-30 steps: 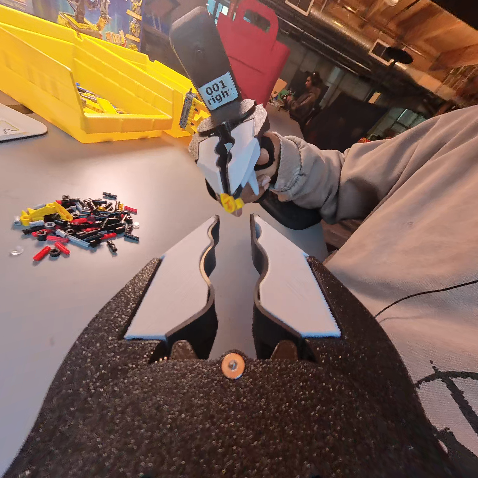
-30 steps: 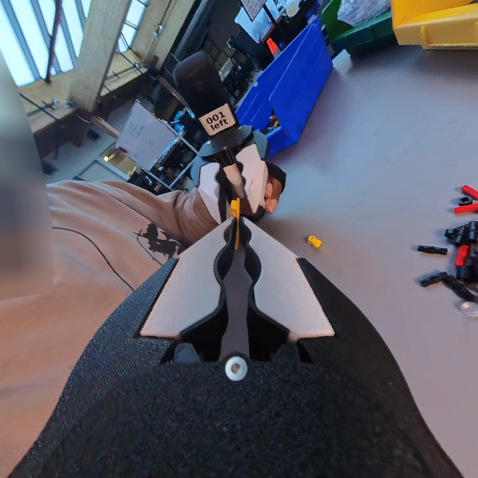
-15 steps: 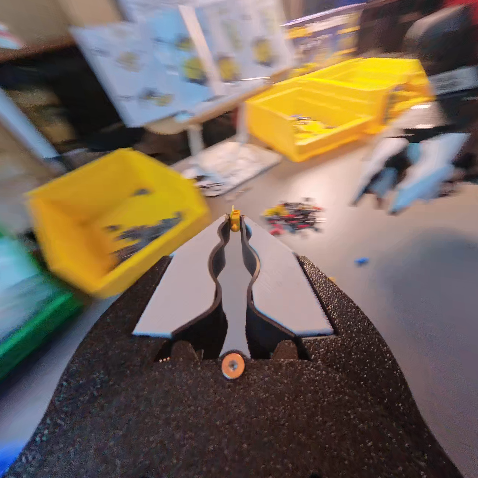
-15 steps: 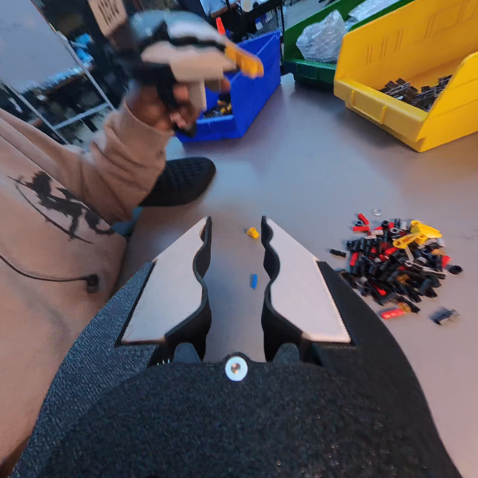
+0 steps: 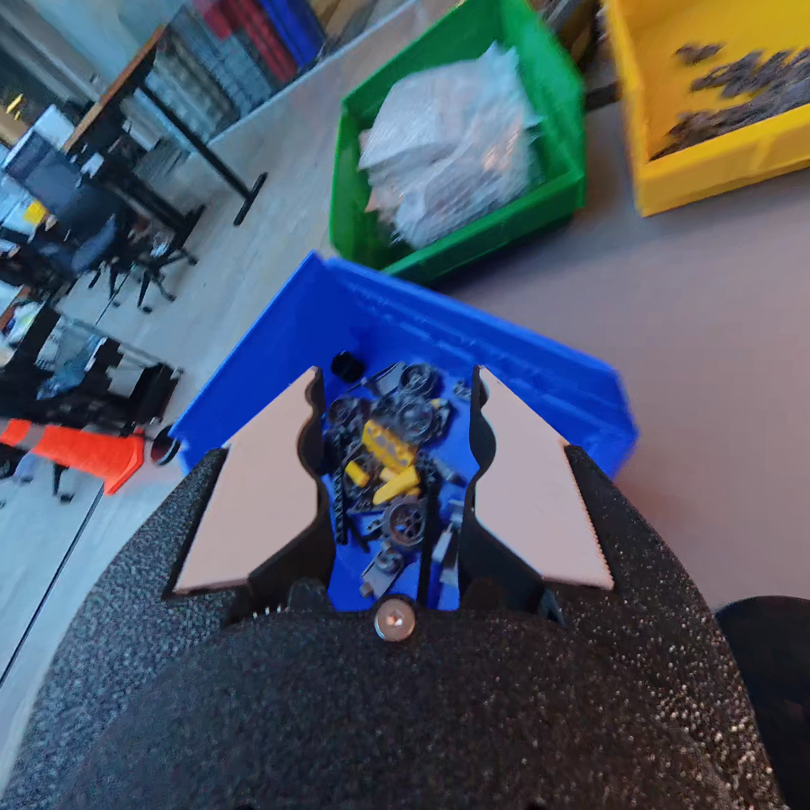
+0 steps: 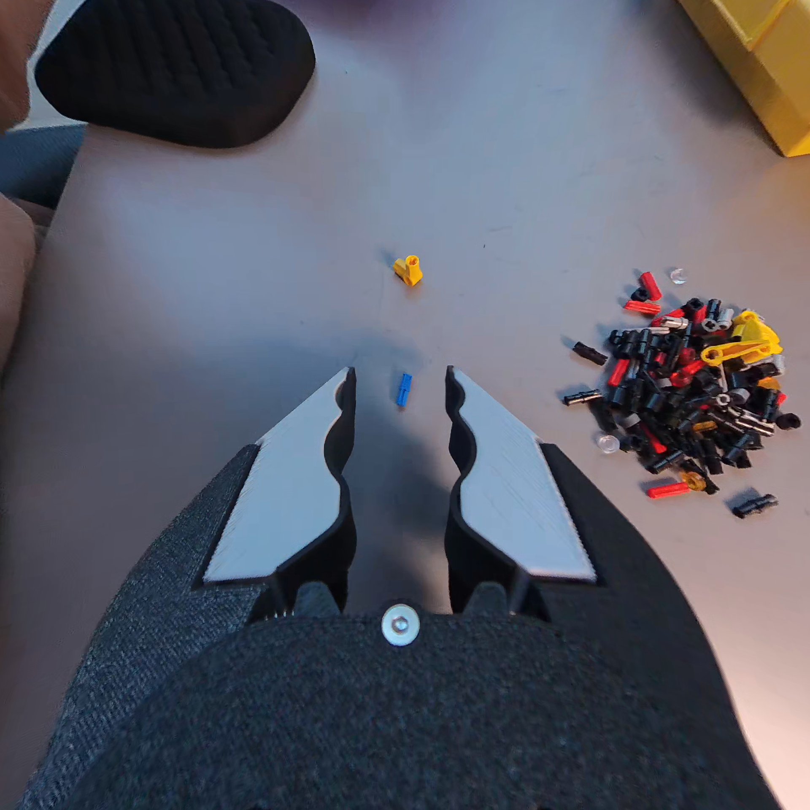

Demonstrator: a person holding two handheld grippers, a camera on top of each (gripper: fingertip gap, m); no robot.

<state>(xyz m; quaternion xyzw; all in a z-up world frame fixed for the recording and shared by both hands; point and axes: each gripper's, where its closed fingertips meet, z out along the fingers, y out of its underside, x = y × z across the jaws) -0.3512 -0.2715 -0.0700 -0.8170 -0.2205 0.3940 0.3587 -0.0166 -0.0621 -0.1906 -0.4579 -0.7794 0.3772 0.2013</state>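
Your left hand-held gripper hung empty, jaws apart, over the blue bin of parts. Your right hand-held gripper gaped around a blue pin on the surface: light, stiff, probably slippery; pinch mid-shaft.

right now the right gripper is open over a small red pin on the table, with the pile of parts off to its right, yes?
Not quite: the pin between the open right gripper fingertips is blue, not red. The right wrist view shows it, with the pile of parts off to the right.

Motion-blurred green bin, yellow bin cropped by the frame edge, its dark contents indistinct
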